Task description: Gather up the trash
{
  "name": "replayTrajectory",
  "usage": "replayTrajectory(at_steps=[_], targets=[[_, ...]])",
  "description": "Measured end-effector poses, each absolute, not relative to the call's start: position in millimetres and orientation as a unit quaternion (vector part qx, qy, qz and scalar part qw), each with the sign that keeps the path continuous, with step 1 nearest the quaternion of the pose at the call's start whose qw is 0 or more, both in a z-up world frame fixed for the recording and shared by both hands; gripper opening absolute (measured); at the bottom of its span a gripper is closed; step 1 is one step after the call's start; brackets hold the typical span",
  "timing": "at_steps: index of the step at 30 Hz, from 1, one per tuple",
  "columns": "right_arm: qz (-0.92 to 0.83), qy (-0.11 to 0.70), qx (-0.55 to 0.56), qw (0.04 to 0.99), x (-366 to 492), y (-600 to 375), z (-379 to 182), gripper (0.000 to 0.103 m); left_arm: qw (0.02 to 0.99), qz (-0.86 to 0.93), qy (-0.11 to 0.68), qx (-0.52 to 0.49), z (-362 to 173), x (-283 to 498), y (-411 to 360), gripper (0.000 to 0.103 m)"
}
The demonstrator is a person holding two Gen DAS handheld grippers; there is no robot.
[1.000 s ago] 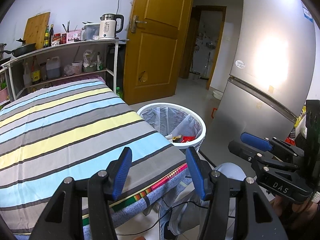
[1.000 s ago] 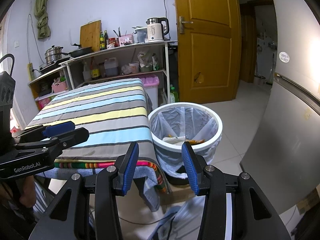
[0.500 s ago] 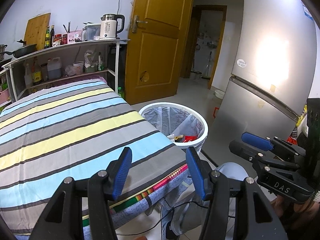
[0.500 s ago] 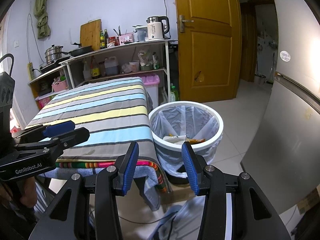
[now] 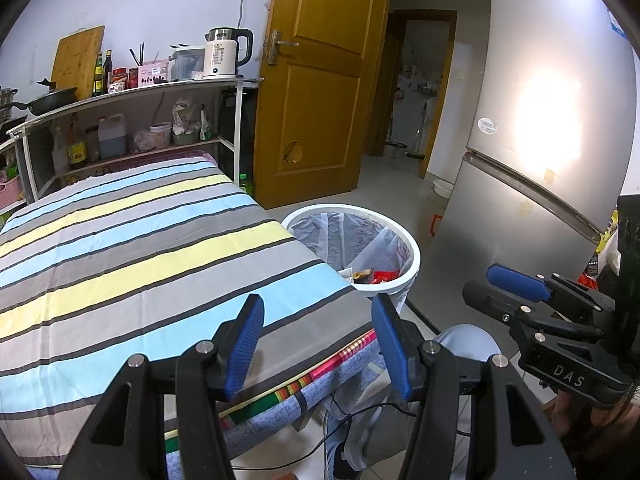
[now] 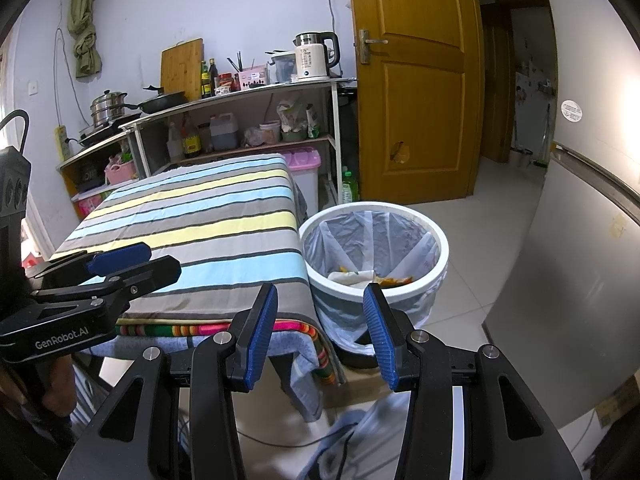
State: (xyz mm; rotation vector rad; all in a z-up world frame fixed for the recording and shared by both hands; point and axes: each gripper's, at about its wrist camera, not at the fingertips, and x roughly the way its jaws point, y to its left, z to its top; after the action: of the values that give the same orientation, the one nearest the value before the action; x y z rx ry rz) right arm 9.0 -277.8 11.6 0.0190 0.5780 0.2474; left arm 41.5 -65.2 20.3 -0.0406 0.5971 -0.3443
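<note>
A white trash bin (image 5: 414, 258) (image 6: 440, 240) with a clear liner stands on the floor by the table's right corner. Red and brown wrappers (image 5: 376, 276) and crumpled paper (image 6: 356, 276) lie inside it. My left gripper (image 5: 318, 312) hovers over the near corner of the striped tablecloth (image 5: 140, 264), open with nothing between its blue pads. My right gripper (image 6: 320, 300) hangs in front of the table edge and the bin, open and empty too. Each gripper shows at the side of the other's view: the right one (image 5: 516, 280), the left one (image 6: 120, 256).
The striped cloth (image 6: 200, 216) covers a table. Behind it a shelf (image 6: 248, 96) holds a kettle, bottles, pans and a cutting board. A wooden door (image 6: 416, 92) stands behind the bin, a grey fridge (image 5: 540, 140) to the right. A cable lies on the floor below.
</note>
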Motion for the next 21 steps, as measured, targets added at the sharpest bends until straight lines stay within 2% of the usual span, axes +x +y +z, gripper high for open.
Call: replayTrajectory(at_steps=[21], targets=[[0.124,0.285,0.009,0.950,5.1,-271.7,11.6,0.046,0.943,-0.163,0.289,-0.013,17.2,38.6,-67.0,0.058]])
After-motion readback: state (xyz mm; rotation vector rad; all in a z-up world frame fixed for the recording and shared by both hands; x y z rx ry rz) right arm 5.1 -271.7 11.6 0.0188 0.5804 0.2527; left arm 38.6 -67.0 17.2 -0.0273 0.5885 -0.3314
